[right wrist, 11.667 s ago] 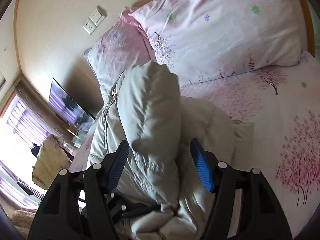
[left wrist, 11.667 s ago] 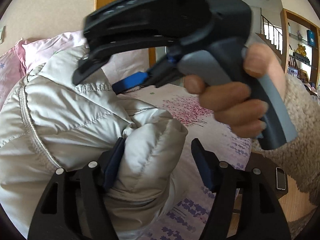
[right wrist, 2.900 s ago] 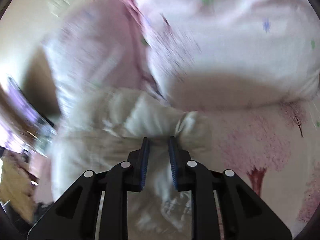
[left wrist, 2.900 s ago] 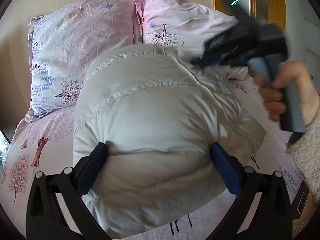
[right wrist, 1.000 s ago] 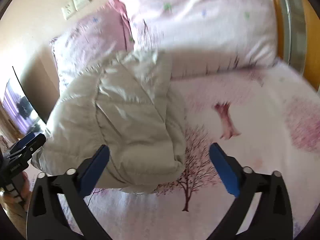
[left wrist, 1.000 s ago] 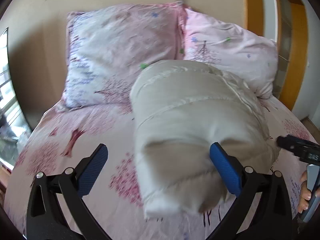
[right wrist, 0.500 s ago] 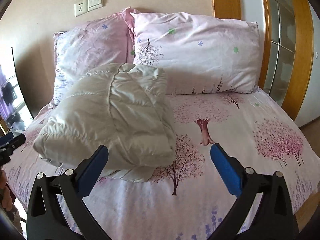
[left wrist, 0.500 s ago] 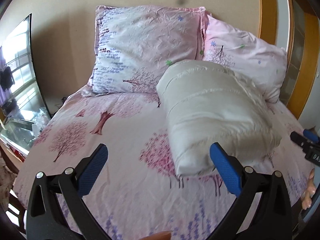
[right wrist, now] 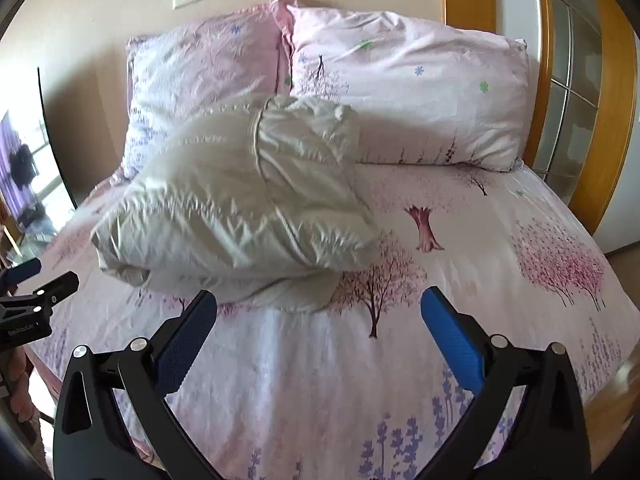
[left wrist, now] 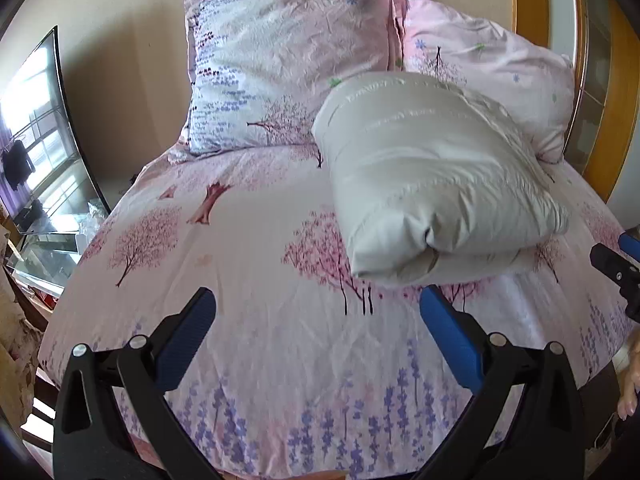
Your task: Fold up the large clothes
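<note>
Left jaws: the left gripper point(left wrist: 316, 312) is spread wide and holds nothing; it hangs above the near part of the bed point(left wrist: 256, 344).
Right jaws: the right gripper point(right wrist: 318, 312) is also wide apart and empty.
Jacket place: the folded jacket point(left wrist: 432, 176) lies on the bed, its far end touching the pillows point(left wrist: 288, 68).
Direction from left jaws: the jacket is far and to the right, apart from the fingers.
Direction from right jaws: the jacket point(right wrist: 248, 204) is far and to the left; its near edge is just beyond the left finger.
Long axis: it runs from near to far, toward the pillows.
Nearer hand: the right one, it seems.
Judgement: the fold looks finished.
</note>
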`<state>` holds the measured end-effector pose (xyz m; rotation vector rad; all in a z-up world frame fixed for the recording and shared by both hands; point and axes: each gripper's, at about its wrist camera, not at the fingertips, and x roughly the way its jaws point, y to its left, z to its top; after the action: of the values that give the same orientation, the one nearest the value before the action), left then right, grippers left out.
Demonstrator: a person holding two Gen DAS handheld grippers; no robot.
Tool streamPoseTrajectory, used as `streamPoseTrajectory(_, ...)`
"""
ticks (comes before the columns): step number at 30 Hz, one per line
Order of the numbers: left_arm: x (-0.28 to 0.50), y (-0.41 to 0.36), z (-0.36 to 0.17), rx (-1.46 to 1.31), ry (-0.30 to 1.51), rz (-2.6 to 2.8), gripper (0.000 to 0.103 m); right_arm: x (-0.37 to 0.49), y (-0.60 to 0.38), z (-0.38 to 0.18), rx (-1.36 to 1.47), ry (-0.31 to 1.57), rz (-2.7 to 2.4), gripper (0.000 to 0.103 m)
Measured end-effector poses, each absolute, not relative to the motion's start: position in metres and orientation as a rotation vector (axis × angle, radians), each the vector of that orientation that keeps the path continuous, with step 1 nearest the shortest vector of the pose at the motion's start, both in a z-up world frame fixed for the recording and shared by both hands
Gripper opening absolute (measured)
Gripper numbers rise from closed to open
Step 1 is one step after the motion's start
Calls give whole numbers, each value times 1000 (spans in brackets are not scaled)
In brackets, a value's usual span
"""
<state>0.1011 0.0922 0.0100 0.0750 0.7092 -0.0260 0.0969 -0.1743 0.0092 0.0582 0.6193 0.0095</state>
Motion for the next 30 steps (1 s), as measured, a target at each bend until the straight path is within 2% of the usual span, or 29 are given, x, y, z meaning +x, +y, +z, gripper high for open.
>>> streamPoseTrajectory(14, 104, 78, -16, 129, 871, -48, 101, 110, -164, -21, 97, 858, 28, 102)
streamPoseTrajectory(30, 114, 64, -30, 155, 966, -76, 101, 114, -155, -34, 36, 937, 12, 102)
